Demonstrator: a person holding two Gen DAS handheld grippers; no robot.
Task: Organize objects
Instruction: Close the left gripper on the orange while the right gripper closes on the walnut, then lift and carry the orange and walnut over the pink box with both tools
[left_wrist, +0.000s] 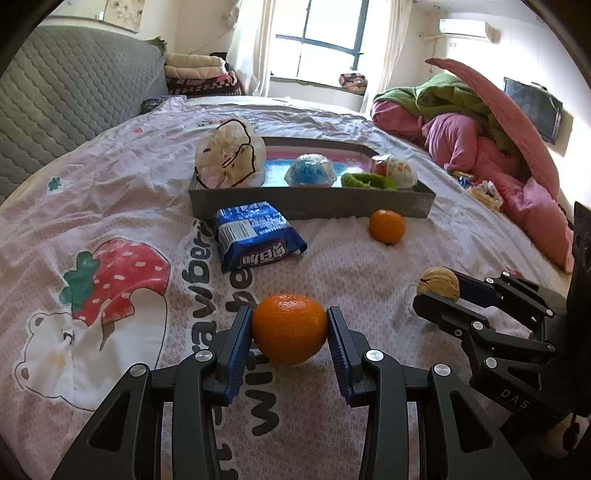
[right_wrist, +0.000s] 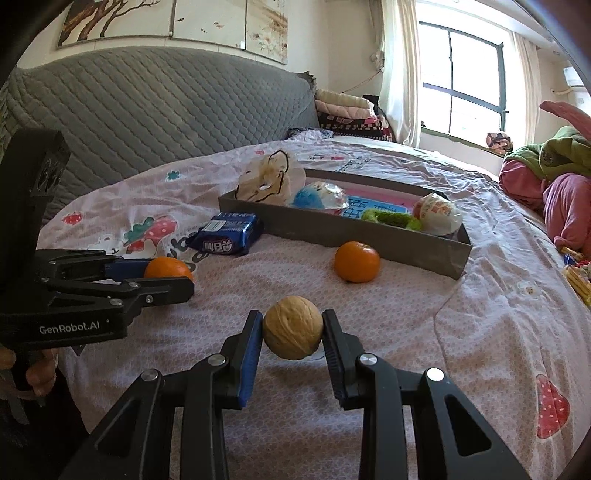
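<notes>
My left gripper (left_wrist: 290, 328) is shut on an orange tangerine (left_wrist: 289, 328), held just above the bed sheet; it also shows in the right wrist view (right_wrist: 168, 268). My right gripper (right_wrist: 293, 328) is shut on a tan walnut (right_wrist: 293, 327), also seen in the left wrist view (left_wrist: 438, 283). A second tangerine (left_wrist: 386, 226) (right_wrist: 357, 261) lies on the sheet in front of the grey tray (left_wrist: 310, 202) (right_wrist: 369, 232). A blue snack packet (left_wrist: 256, 233) (right_wrist: 226, 239) lies by the tray's near left corner.
The tray holds a white plastic bag (left_wrist: 229, 155), a blue wrapped ball (left_wrist: 310, 170), a green fuzzy item (left_wrist: 367, 181) and a wrapped red-white snack (left_wrist: 397, 171). A grey quilted headboard (right_wrist: 147, 110) is at left. Piled pink and green bedding (left_wrist: 480, 129) lies at right.
</notes>
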